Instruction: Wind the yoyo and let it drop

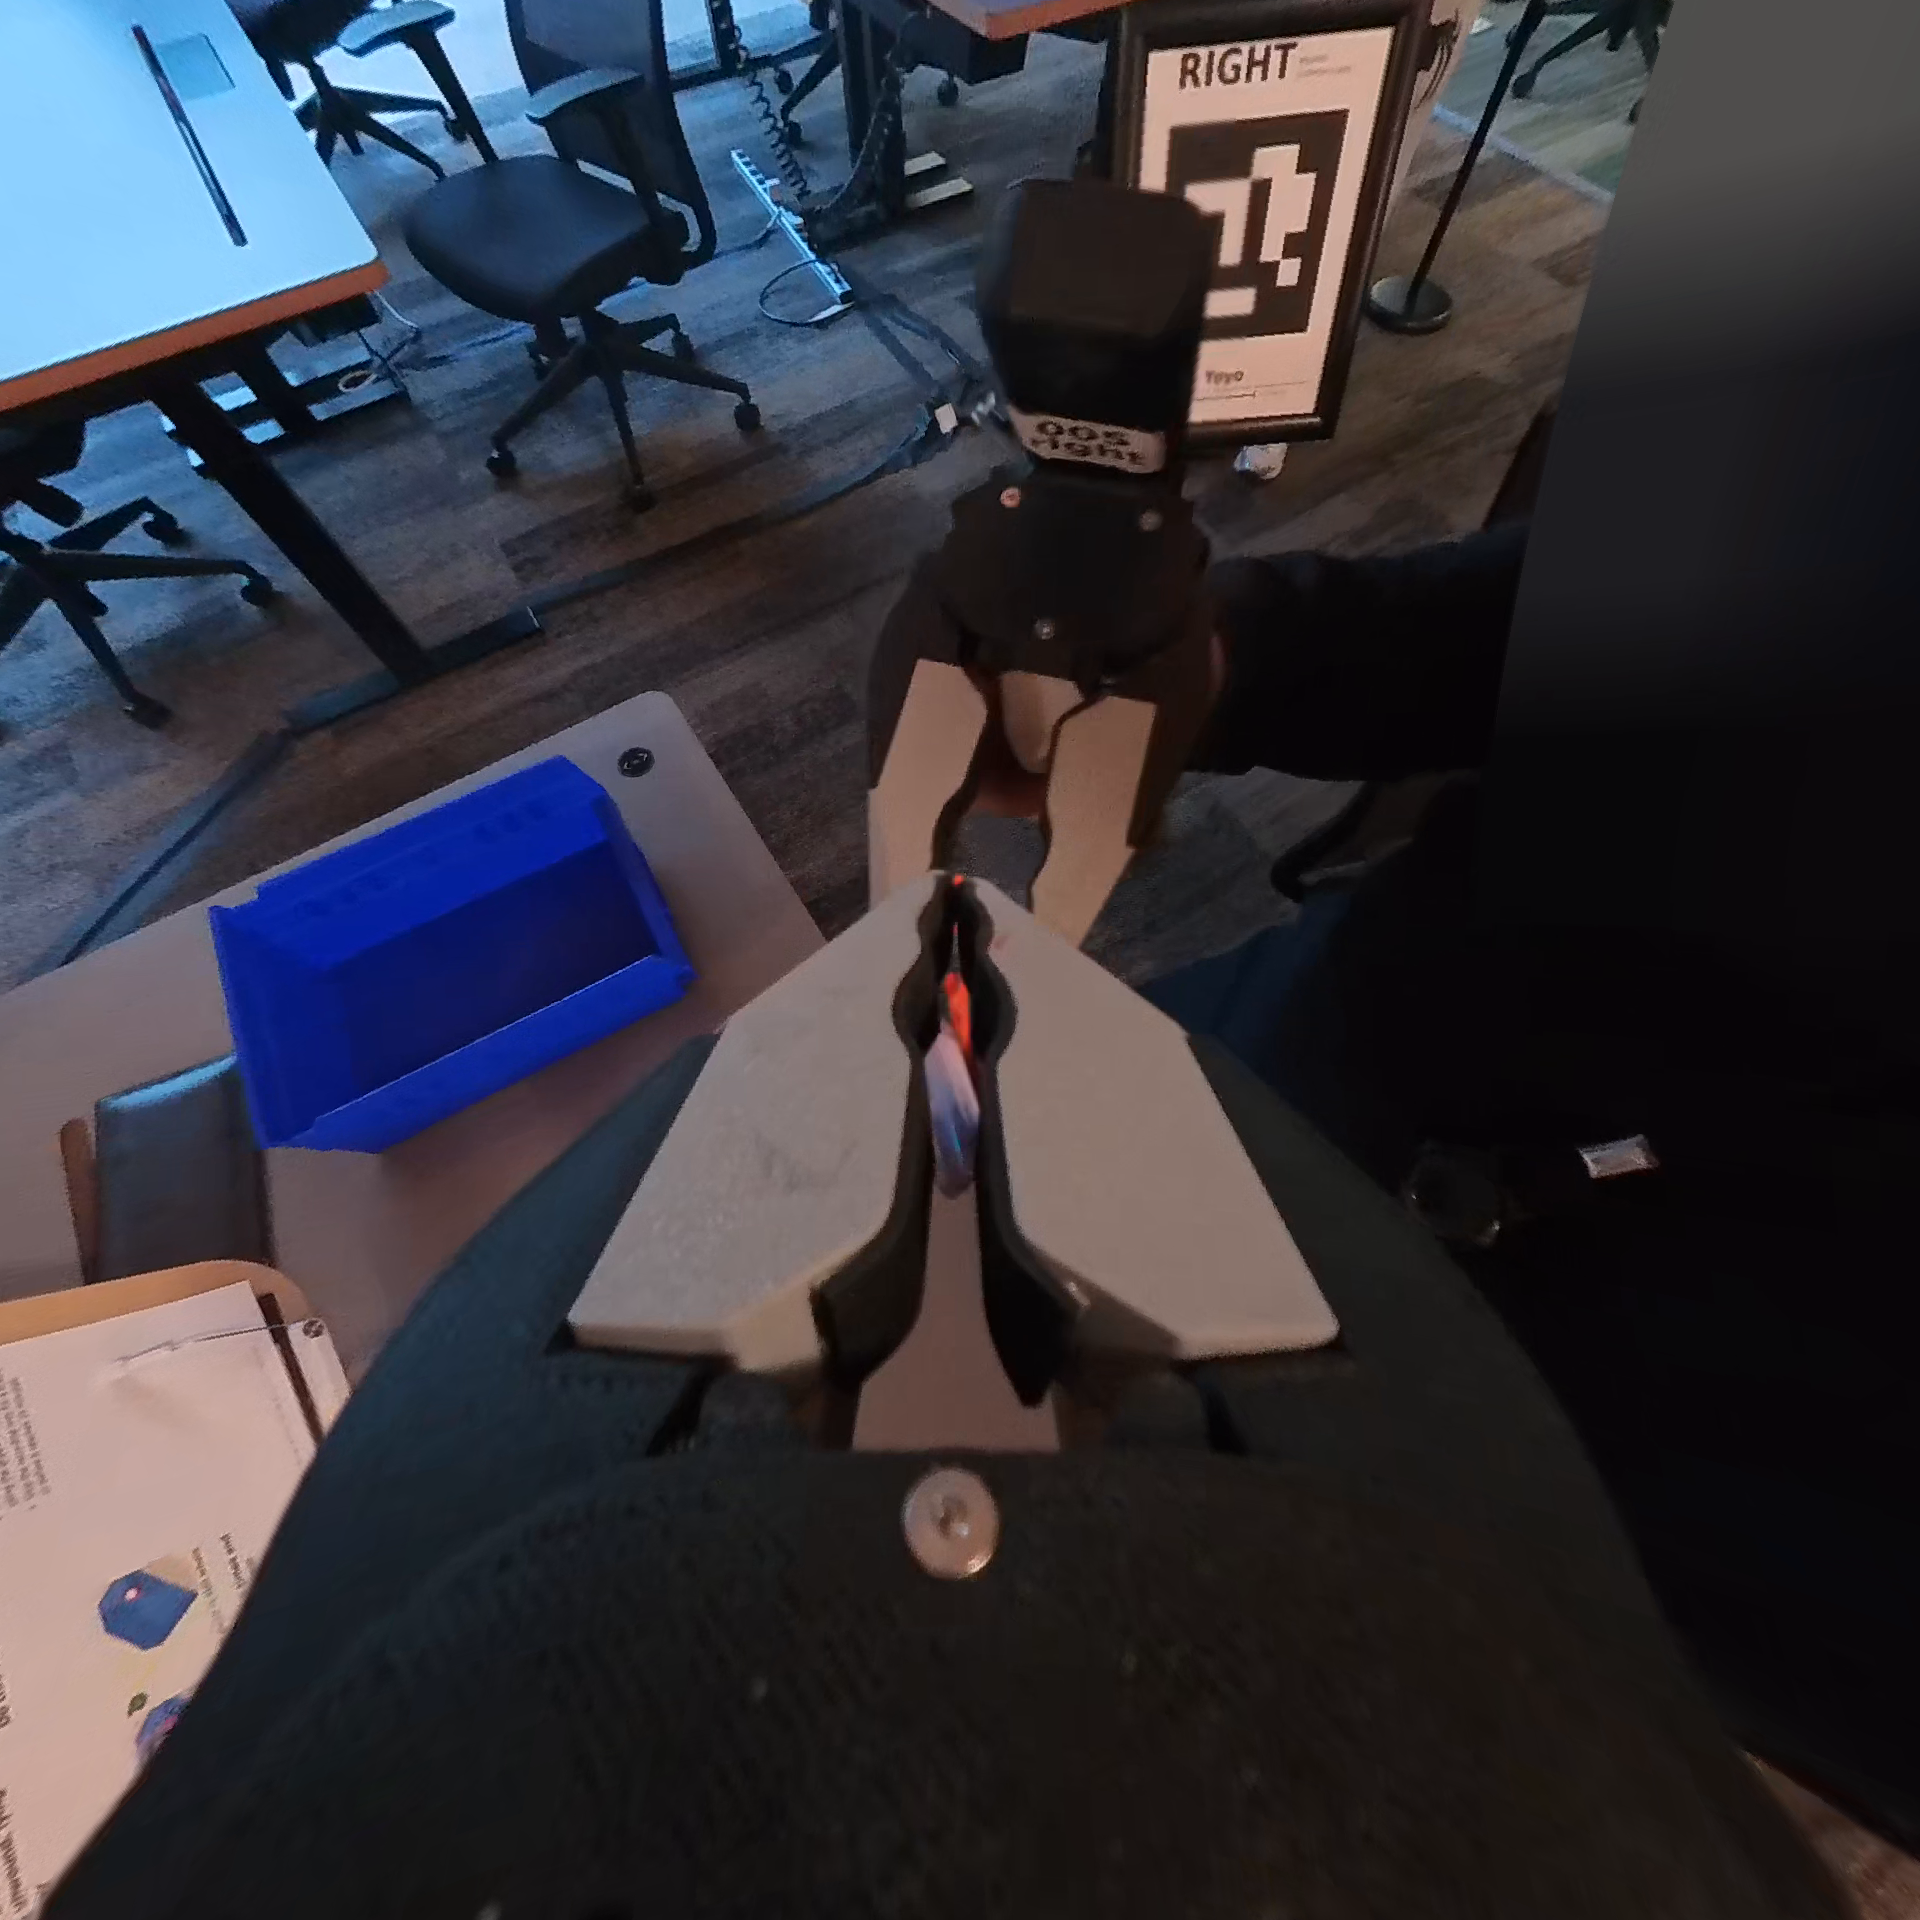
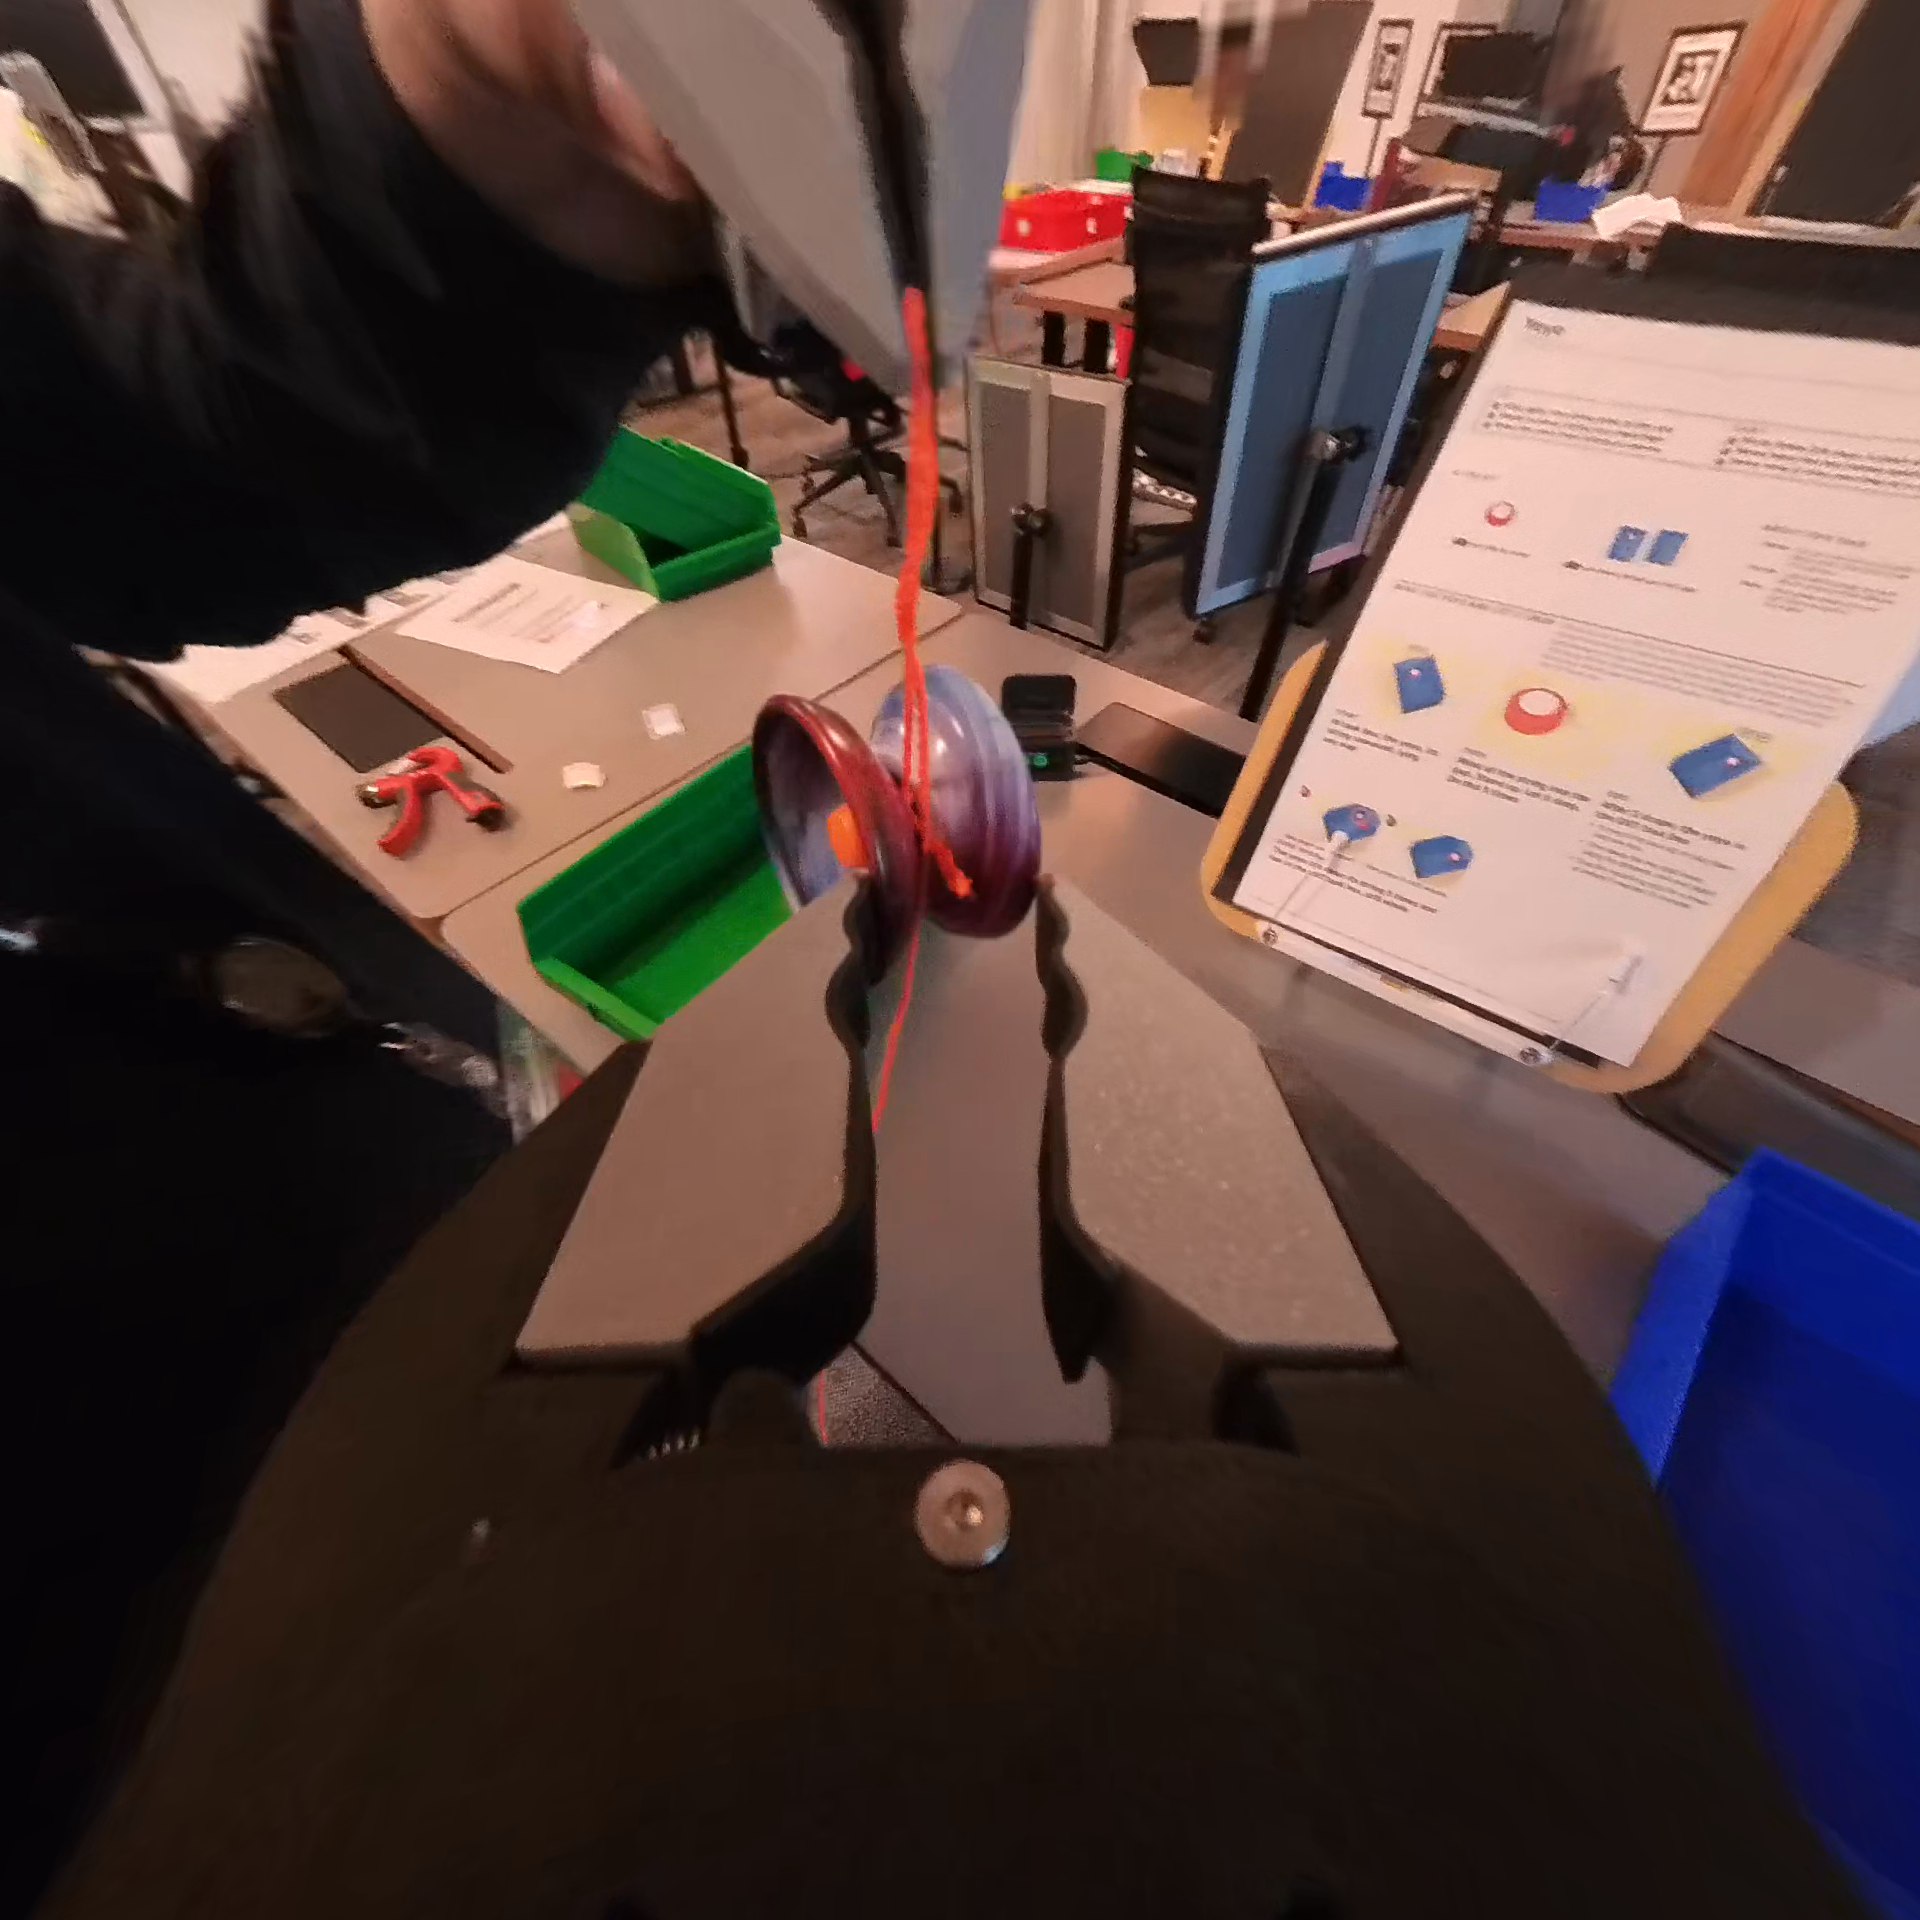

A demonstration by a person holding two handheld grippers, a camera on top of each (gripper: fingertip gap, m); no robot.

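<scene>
The left gripper (image 1: 954, 883) has its jaws pinched shut on the thin, twisted red-orange string (image 2: 914, 540), directly above the right gripper's (image 2: 948, 902) tips. Between those parted tips sits the glossy maroon-and-blue plastic yoyo (image 2: 899, 795), two ribbed discs, tilted; whether the pads press it is unclear. Loose string loops lie outside the groove and trail between the fingers, so it could snag or wind unevenly.

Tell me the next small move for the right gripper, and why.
Probably close the right gripper a little further on the yoyo. Its fingertips sit at the yoyo's lower rims with the jaws apart, while the orange string runs up to the shut left gripper, so the yoyo seems not firmly held.
</scene>
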